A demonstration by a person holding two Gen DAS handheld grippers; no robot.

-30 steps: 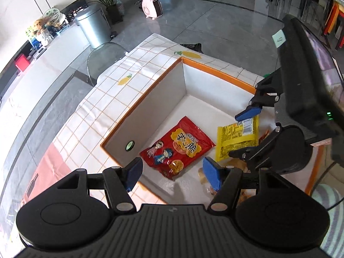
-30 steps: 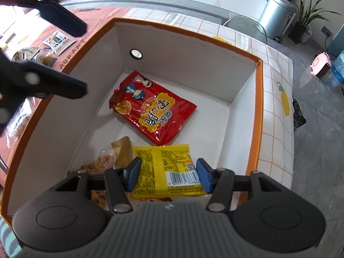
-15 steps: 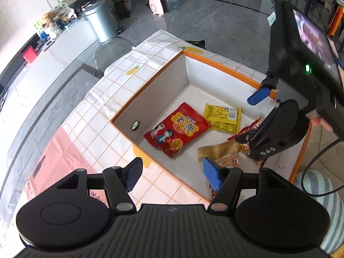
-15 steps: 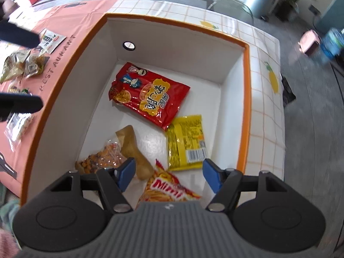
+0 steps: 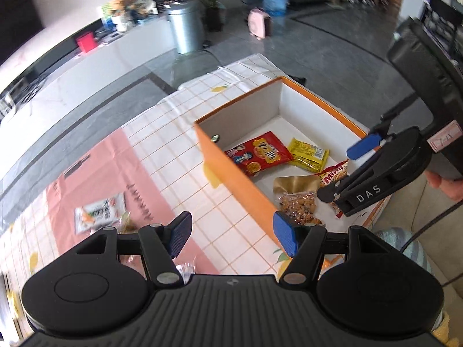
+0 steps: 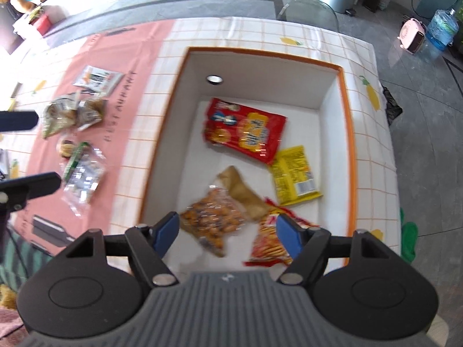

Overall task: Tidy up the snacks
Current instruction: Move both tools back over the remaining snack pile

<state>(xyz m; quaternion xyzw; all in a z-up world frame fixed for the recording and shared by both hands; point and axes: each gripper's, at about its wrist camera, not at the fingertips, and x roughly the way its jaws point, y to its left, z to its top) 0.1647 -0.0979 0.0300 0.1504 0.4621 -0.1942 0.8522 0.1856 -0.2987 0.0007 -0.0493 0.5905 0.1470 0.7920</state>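
Left gripper [image 5: 233,232] gaping above tablecloth, right gripper [image 6: 227,231] gaping over orange box [image 6: 348,133]

Box [image 6: 345,133] far half open; right tool [image 5: 351,170] blocks near end.

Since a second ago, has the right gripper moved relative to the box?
Yes. The right gripper has pulled up and back: the orange box now shows whole, rim included.
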